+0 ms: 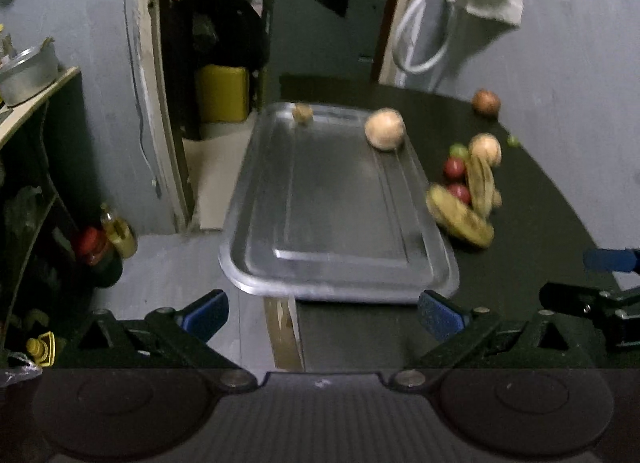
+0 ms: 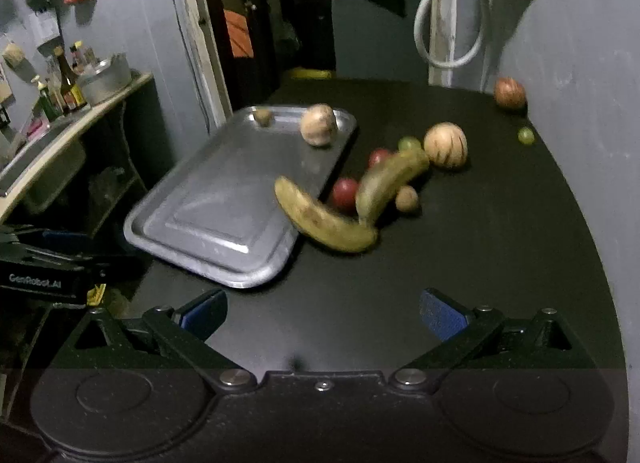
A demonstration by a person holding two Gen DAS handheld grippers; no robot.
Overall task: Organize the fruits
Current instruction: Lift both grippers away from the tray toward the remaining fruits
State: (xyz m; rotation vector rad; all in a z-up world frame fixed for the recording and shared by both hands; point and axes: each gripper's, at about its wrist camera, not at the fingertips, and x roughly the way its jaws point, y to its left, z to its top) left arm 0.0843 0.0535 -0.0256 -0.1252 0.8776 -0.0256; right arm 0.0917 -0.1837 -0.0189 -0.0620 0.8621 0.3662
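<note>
A steel tray point(image 1: 332, 203) lies on the black table, its near corner hanging over the table edge. A small brown fruit point(image 1: 302, 113) and a large pale round fruit point(image 1: 385, 129) rest at its far end. Right of the tray sit two bananas point(image 2: 324, 219), two red fruits point(image 2: 345, 192), a striped pale fruit point(image 2: 445, 145), a small brown fruit point(image 2: 407, 199) and a green one point(image 2: 409, 142). A reddish apple point(image 2: 509, 92) and a small green fruit point(image 2: 525, 135) lie far right. My left gripper point(image 1: 324, 313) hovers open before the tray's near edge. My right gripper point(image 2: 324, 313) is open and empty, short of the bananas.
A grey wall point(image 2: 580, 103) borders the table on the right. A side shelf point(image 2: 80, 119) with bottles and a metal pot stands left of the table. An open doorway point(image 1: 224, 43) lies behind the tray. A white hose point(image 2: 444, 15) hangs on the back wall.
</note>
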